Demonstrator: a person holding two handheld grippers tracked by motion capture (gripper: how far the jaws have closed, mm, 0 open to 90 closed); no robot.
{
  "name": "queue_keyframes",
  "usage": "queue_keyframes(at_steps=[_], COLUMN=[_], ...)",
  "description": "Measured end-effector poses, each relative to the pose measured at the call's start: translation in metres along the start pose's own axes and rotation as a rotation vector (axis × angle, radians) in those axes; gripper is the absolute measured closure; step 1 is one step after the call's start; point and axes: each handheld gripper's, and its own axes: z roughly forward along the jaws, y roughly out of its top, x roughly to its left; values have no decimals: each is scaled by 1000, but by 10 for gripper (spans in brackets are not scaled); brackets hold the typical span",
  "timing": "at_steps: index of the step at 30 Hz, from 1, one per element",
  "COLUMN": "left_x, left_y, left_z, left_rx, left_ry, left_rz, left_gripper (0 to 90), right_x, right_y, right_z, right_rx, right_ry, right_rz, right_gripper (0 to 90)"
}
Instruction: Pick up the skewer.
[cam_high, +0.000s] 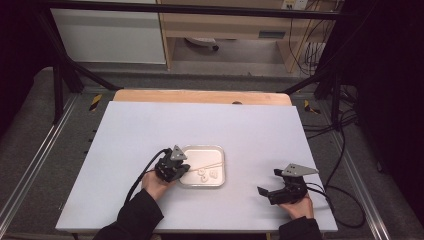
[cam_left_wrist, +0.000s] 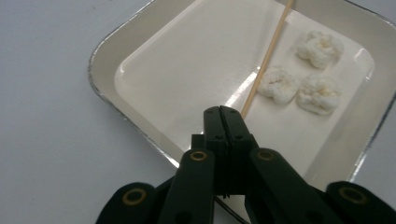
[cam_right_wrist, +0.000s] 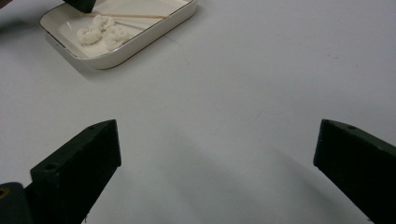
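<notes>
Left gripper view: one tray (cam_left_wrist: 100, 70) holds one wooden stick (cam_left_wrist: 266, 60) and three white lumps (cam_left_wrist: 317, 93); the left gripper (cam_left_wrist: 220, 112), jaws pressed together, pinches the stick's near end. The right gripper (cam_right_wrist: 215, 154) is spread wide.

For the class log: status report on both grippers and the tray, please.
Left gripper shut on the wooden stick over the tray. Right gripper open, above bare table. Three white lumps beside the stick. Nothing in the way.

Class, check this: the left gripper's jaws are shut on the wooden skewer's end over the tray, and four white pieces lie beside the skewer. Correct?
Not quite. The left gripper view shows three white pieces, not four. The rest stands: left gripper shut on the wooden skewer over the tray.
</notes>
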Motion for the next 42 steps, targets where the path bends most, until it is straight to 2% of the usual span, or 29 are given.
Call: queue_keyframes(at_steps=[4,5,9,12,16,28,42], left_x=[-5,-3,-2,-3,-6,-7,-8], left_y=[1,2,5,8,10,14,13], left_z=[-2,-4,-6,-3,2,11,10], left_rx=[-7,-29,-48,-38,-18,15,5], left_ry=[-5,-11,-27,-38,-60,-85,-98], left_rz=[32,23,25,42,65,87,97], left_gripper=[898,897,884,811,798,841,884], right_x=[0,0,0,0,0,0,0], right_y=[0,0,0,0,0,0,0], right_z=[0,0,1,1,1,1,1], right_rx=[-1,2,2,1,1,5,6], right_ry=[0,1,2,2,3,6,5], right_rz=[-1,1,1,0,2,-3,-5], right_gripper=[13,13,13,13,12,12,12])
